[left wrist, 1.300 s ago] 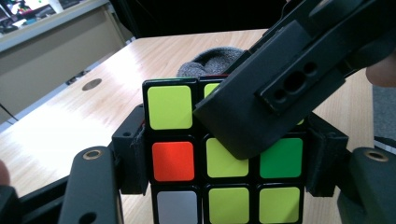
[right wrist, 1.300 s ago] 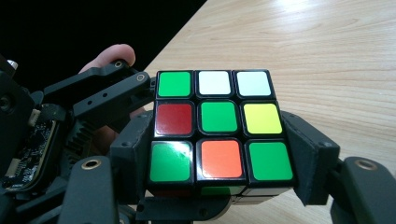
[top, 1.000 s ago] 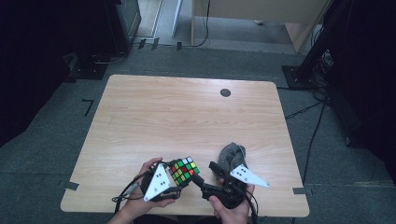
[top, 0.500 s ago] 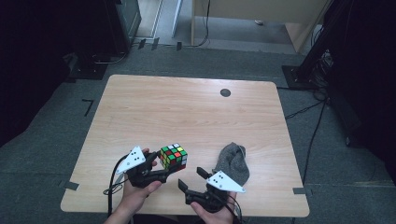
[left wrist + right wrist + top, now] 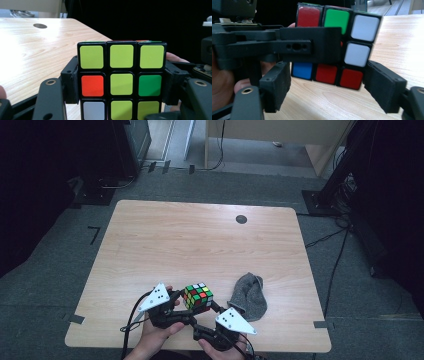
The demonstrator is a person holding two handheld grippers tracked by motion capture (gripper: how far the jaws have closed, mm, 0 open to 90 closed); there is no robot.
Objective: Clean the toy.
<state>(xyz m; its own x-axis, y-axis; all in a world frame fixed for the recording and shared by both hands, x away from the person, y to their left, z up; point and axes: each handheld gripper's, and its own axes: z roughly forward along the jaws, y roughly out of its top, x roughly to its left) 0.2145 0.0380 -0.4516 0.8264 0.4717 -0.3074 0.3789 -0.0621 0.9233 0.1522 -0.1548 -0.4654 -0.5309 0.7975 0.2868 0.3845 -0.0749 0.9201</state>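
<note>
We hold the multicoloured plastic puzzle cube (image 5: 198, 297) between the jaws of our left gripper (image 5: 176, 304), which press on its two sides. Our right gripper (image 5: 207, 316) has its jaws spread around the cube's lower row, not touching it. A crumpled grey fabric sock (image 5: 248, 295) lies just beside the right gripper on the light wooden table (image 5: 200, 240).

Pale wooden table (image 5: 165, 240) on grey carpet, black round cap (image 5: 241, 219) far beyond the tongs. Crumpled grey sock (image 5: 248, 296) just right of the right-hand tongs (image 5: 212, 309).
</note>
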